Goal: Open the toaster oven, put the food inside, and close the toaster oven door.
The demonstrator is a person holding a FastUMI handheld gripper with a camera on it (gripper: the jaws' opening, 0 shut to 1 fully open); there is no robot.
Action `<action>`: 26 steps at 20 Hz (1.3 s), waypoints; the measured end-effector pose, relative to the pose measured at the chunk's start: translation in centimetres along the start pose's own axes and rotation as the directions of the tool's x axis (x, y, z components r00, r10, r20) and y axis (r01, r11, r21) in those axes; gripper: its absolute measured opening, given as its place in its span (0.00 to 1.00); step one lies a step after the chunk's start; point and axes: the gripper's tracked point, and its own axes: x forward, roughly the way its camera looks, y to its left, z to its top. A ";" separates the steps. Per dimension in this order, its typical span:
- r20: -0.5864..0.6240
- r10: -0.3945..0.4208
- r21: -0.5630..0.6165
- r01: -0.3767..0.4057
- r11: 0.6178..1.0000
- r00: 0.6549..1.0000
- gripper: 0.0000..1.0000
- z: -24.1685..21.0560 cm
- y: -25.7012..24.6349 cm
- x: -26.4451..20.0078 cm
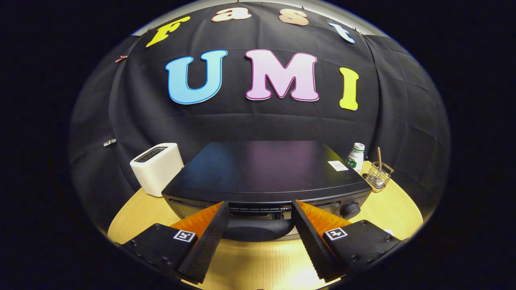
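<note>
The black toaster oven [264, 173] sits at the centre of the frame on the wooden table [387, 213], its flat glossy top facing up and its dark rounded door handle [258, 229] between the spread fingers of the gripper [260, 213], which hold nothing, at lower centre.

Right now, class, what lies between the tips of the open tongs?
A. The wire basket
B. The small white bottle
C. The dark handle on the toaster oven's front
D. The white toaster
C: the tongs stand open, and the handle on the front of the toaster oven sits between their tips; the white toaster, bottle and wire basket stand off beside the oven.
</note>
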 end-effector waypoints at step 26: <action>-0.233 0.118 -0.054 -0.134 0.989 0.965 0.98 -11.5 -8.1 -12.2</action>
